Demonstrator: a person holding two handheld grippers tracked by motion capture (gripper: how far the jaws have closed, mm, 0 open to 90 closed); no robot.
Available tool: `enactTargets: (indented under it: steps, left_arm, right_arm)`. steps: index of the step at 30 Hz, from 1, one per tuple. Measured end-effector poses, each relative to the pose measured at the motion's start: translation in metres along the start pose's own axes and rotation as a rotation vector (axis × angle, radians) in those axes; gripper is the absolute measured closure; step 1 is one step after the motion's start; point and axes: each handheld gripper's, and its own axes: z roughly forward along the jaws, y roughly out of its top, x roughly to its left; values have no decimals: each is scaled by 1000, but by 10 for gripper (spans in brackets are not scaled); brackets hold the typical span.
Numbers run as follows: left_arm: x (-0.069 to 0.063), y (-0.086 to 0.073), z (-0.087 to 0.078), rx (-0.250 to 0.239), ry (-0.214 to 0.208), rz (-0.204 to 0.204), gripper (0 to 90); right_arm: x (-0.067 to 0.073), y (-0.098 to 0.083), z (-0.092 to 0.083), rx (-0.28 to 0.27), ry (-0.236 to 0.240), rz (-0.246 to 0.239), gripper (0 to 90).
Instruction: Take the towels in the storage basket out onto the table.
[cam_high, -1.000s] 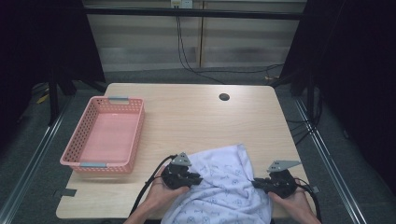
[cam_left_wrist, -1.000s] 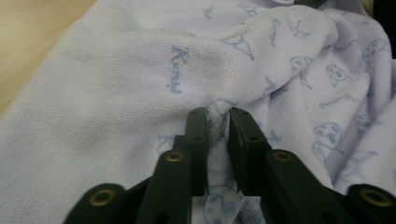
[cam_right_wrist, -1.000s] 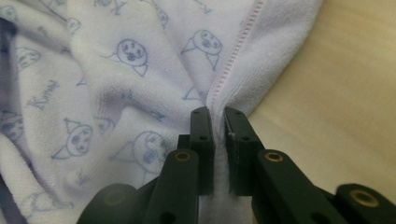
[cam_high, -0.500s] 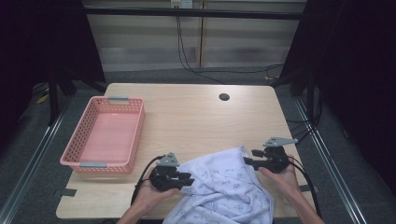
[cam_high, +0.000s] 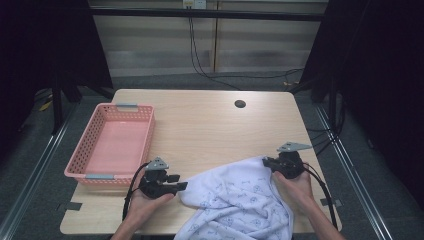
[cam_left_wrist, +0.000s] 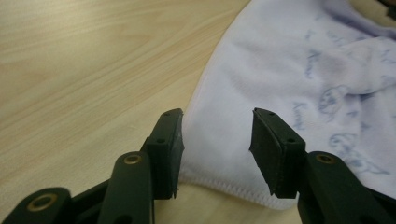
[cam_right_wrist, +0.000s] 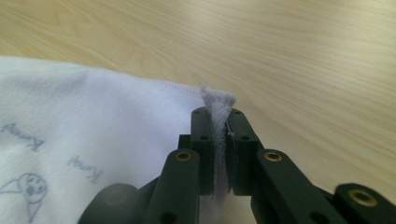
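1. The right gripper pinches a fold of the white printed cloth, having just clamped onto it.
2. The left gripper, its jaws just spread, straddles the cloth's hemmed corner without pressing it.
3. Beyond both grippers lies bare table; the pink basket sits off the left gripper's outer side.

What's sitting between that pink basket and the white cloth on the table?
The left gripper, jaws open, held in the person's hand, sits between the pink basket and the cloth in the high view; otherwise bare wooden table.
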Motion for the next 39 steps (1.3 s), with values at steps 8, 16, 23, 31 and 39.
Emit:
enactTargets:
  steps: [8, 16, 23, 31, 39]
  left_arm:
    - [8, 2, 14, 25, -4, -14, 512]
    - [-13, 9, 29, 59, -68, 83, 569]
    - [-25, 21, 47, 62, -77, 133, 872]
    - [-3, 46, -13, -215, -74, 65, 876]
    - [10, 92, -78, -391, -12, 97, 877]
  right_arm:
    - [-15, -16, -18, -16, 18, 30, 832]
    - [-21, -24, -25, -16, 34, 51, 829]
    - [-18, -21, -28, -34, 55, 47, 830]
    - [-19, 0, -52, -135, 76, 41, 832]
    - [-22, 58, -80, -304, 86, 41, 834]
